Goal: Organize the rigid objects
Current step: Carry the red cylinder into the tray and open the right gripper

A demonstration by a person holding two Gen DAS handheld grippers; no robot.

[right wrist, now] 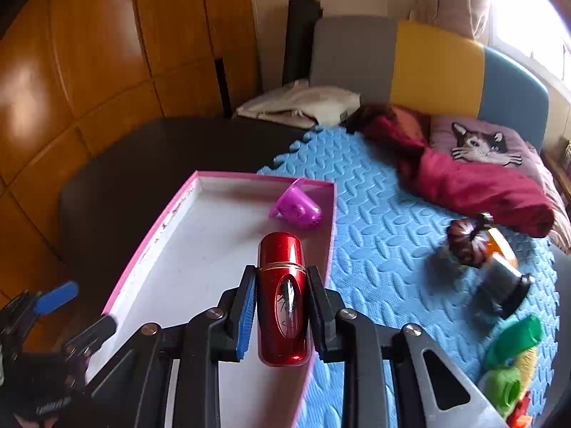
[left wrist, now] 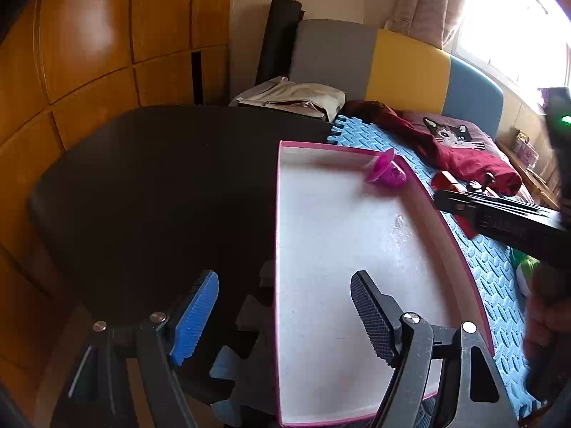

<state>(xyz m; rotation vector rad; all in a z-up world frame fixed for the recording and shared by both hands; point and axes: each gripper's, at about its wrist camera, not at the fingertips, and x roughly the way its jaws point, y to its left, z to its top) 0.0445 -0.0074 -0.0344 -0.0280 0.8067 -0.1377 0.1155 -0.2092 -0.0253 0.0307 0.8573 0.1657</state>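
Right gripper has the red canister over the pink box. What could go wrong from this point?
1. The red canister is glossy and round, clamped by the right gripper only at its sides; it might slip or twist.
2. It hangs over the pink box's right wall; released here, it could catch the rim.
3. Once laid down it may roll into the purple cup.

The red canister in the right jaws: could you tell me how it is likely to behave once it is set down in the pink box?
The red canister looks like a glossy cylinder, so laid on its side it would probably roll across the flat floor of the pink box. Its polished surface may be slippery. It looks rigid, not squashing under the right gripper.
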